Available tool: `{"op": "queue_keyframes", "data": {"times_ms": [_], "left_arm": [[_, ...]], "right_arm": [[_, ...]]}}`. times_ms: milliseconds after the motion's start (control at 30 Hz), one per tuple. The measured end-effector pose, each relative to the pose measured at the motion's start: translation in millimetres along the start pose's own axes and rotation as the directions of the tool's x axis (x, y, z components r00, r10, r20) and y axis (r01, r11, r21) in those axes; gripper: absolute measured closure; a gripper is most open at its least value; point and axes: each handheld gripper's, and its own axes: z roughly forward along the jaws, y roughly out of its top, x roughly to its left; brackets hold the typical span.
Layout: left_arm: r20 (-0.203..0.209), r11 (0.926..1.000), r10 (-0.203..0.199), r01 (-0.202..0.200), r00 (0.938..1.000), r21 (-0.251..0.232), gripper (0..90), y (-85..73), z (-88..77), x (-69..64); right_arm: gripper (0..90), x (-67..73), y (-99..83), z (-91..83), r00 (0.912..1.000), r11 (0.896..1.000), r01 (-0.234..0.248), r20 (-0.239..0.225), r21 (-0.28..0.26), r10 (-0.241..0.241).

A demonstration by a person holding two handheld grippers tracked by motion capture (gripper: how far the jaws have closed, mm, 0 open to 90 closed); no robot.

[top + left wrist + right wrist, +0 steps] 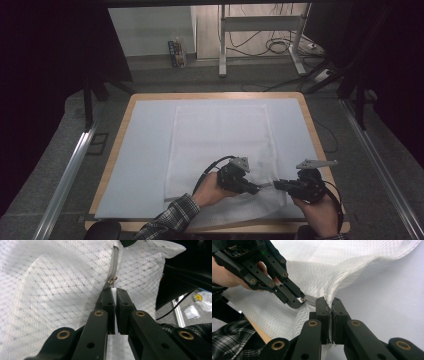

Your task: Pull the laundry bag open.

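A white mesh bag [220,150] lies spread on a pale blue mat [140,150] that covers the wooden table [210,95], and everything in hand happens at the bag's near right corner, close to the table's near edge. There the left gripper [256,189] reaches in from the left side of that corner; in the left gripper view its two jaws stand pressed together on the small pull tab [114,290] of the bag's grey zipper [113,263], with the metal slider [112,280] sitting just beyond the tips and the zipper tape running away from them across the mesh. The right gripper [276,184] comes at the same corner from the opposite side, its tips near those of the left gripper, the two tools pointing at each other. In the right gripper view its jaws are clamped on a bunched fold of the bag's mesh at the end of the zipper, lifting the cloth off the mat into a slack ridge, while the left gripper shows just beside it, nipping the shiny pull. A sleeve [172,220] in plaid cloth leads to the left hand at the table's near edge.
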Motion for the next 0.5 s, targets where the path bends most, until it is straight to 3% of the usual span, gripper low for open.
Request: {"op": "queue_keyframes", "data": {"times_ms": [133,200,500], "left_arm": [[0.0,0.9999,0.008,-0.008,1.0,0.011,87.6,-1.5,-1.7,-1.2],[-0.023,0.9994,0.018,-0.017,0.9996,0.03,87.6,-3.1,-4.2,-1.0],[-0.033,0.999,-0.006,0.008,0.9994,0.043,87.5,-18.5,-14.6,2.1]], "right_arm": [[85.6,2.7,0.0,1.9,0.9999,1.0,0.011,0.002,0.013,-0.011],[85.5,2.8,-0.8,0.8,0.9998,1.0,0.011,0.017,0.012,-0.011],[85.5,-4.6,-8.8,-4.5,0.9994,1.0,-0.027,0.021,0.008,0.026]]}}
